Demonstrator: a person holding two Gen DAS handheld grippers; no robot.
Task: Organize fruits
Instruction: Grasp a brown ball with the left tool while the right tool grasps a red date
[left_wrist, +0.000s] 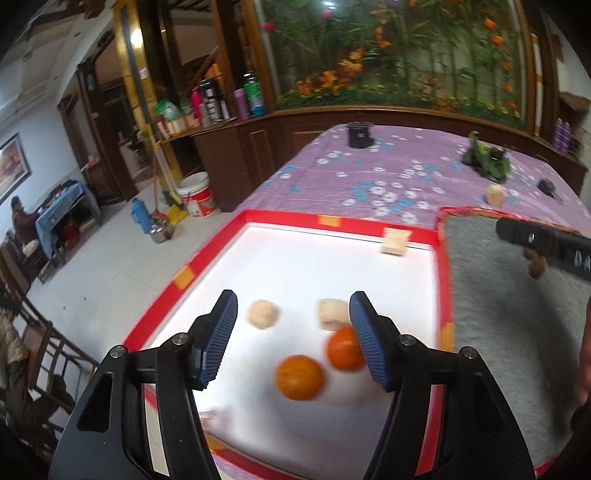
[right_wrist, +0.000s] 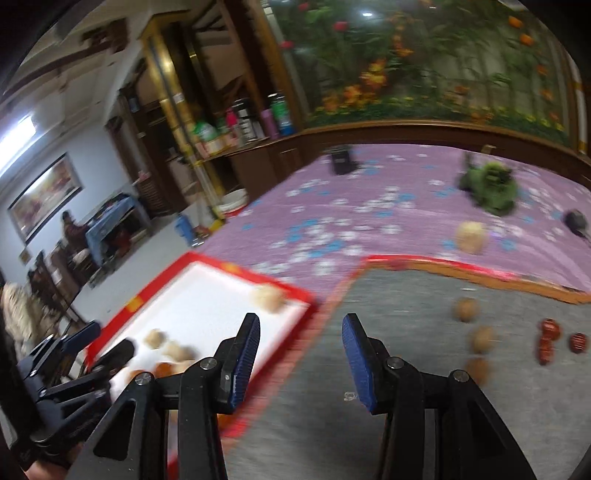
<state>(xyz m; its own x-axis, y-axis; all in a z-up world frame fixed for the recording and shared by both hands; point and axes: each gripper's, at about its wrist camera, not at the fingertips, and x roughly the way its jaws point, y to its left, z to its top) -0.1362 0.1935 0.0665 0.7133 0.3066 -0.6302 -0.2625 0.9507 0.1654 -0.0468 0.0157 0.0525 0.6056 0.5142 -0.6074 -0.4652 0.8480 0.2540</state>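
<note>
Both the left gripper (left_wrist: 293, 334) and right gripper (right_wrist: 301, 360) are apart and empty, 2 oranges (left_wrist: 299, 377) sit in the white tray (left_wrist: 207, 258), and 1 pale fruit (right_wrist: 470, 236) waits on the cloth (left_wrist: 369, 166).

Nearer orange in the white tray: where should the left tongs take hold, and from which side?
Grip the nearer orange across its widest middle, coming down from above and slightly from the near side. It is round, so any diameter works, but the second orange lies close at its far right; keep one pad out of that gap.
</note>
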